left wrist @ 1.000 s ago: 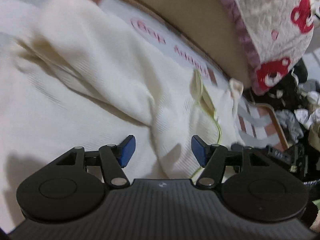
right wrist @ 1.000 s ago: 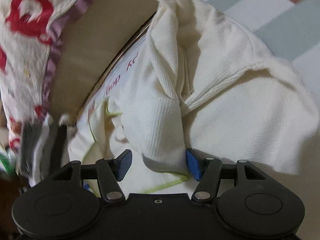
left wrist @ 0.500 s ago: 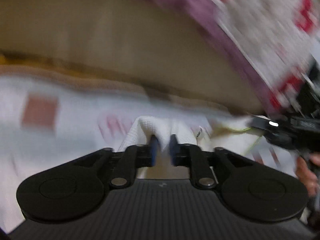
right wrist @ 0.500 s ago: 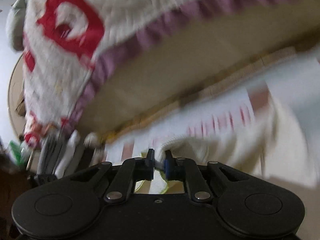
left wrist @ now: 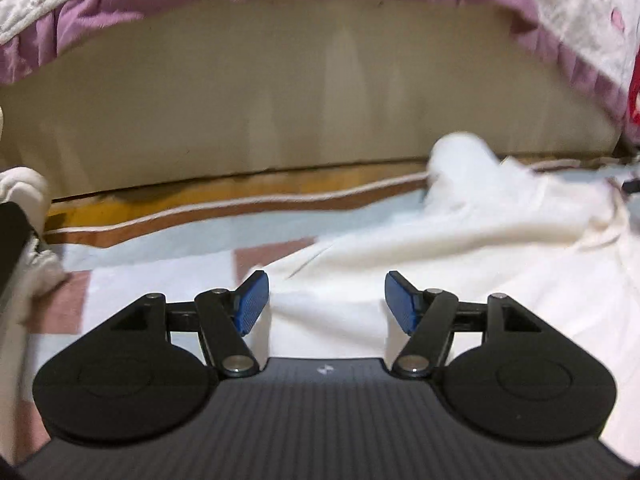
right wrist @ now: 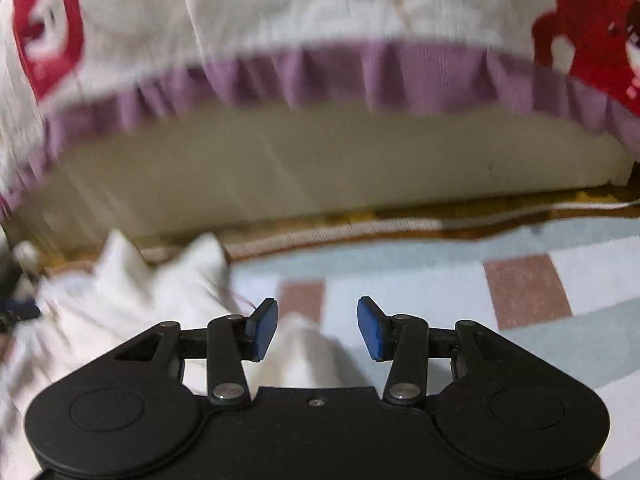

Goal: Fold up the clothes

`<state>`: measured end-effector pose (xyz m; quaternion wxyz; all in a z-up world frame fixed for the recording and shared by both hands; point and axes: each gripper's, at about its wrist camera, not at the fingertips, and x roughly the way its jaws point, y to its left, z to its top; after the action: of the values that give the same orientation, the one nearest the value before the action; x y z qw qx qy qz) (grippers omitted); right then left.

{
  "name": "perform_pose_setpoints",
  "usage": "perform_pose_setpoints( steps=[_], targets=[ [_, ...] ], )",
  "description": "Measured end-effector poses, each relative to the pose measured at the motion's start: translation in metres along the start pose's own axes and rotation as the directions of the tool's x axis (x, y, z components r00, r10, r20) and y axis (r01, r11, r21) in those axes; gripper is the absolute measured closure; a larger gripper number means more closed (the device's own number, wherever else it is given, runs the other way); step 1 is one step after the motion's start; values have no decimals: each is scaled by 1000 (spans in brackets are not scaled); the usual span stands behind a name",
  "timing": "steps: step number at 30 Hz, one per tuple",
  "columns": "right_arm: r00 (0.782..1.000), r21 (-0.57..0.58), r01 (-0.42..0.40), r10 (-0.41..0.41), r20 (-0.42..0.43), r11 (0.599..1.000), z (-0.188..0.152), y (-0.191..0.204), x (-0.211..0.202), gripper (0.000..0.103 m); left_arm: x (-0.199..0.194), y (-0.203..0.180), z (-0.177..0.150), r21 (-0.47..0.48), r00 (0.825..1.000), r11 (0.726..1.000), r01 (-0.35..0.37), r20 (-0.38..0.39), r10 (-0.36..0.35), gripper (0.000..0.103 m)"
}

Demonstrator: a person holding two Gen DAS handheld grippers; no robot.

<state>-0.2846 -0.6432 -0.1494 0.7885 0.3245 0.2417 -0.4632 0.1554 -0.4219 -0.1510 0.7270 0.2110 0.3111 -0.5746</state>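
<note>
No writing is legible. The cream garment [left wrist: 460, 240] lies rumpled on the checked mat [right wrist: 500, 280], its far edge near the beige bed base [left wrist: 300, 100]. The left gripper [left wrist: 326, 300] and right gripper [right wrist: 317, 328] are both opening, pads clear of the cloth between them. A frilled quilt [right wrist: 320, 20] overhangs beyond.

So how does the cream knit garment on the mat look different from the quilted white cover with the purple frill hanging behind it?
The cream knit garment is plain, while the quilted white cover carries red prints and a purple frill along its edge. The garment lies rumpled on the checked mat; the cover hangs higher, draped over the beige furniture front. Both are pale fabric, and neither is pressed between any fingers.
</note>
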Motion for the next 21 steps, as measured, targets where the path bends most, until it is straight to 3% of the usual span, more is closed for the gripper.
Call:
perform_pose_setpoints(
  steps=[5, 7, 9, 10, 13, 14, 15, 16, 18, 21],
  targets=[
    [995, -45, -96, 96, -18, 994, 21, 20, 26, 53, 19, 21, 18, -42, 999, 999, 24, -30, -25, 39],
    [983, -72, -173, 168, -78, 982, 34, 39, 42, 51, 29, 17, 20, -2, 998, 1000, 30, -50, -30, 39],
    [965, -101, -230, 214, -151, 968, 41, 57, 59, 42, 39, 12, 23, 40, 997, 999, 36, -72, -33, 31],
    [955, -117, -249, 223, -193, 962, 41, 65, 68, 40, 45, 9, 24, 61, 996, 997, 39, -82, -34, 30],
    [953, -230, -192, 125, -277, 954, 34, 90, 102, 36, 58, -2, 20, 120, 992, 991, 51, -119, -36, 35],
    [956, -281, -180, 99, -278, 943, 32, 97, 111, 44, 61, -4, 18, 123, 989, 991, 59, -140, -42, 53],
    [962, -335, -177, 92, -256, 926, 29, 102, 117, 95, 59, -6, 16, 128, 992, 991, 48, -121, -32, 83],
    [966, -377, -191, 106, -234, 906, 29, 106, 118, 98, 56, -7, 16, 142, 993, 989, 47, -117, -31, 103],
    [988, -382, -149, 129, -80, 912, 39, 103, 102, 99, 49, -6, 19, 145, 996, 989, 25, -92, -12, 101],
    [991, -247, -131, 137, 5, 960, 52, 77, 95, 99, 39, -7, 23, 147, 999, 989, -14, -33, 19, 101]
  ],
)
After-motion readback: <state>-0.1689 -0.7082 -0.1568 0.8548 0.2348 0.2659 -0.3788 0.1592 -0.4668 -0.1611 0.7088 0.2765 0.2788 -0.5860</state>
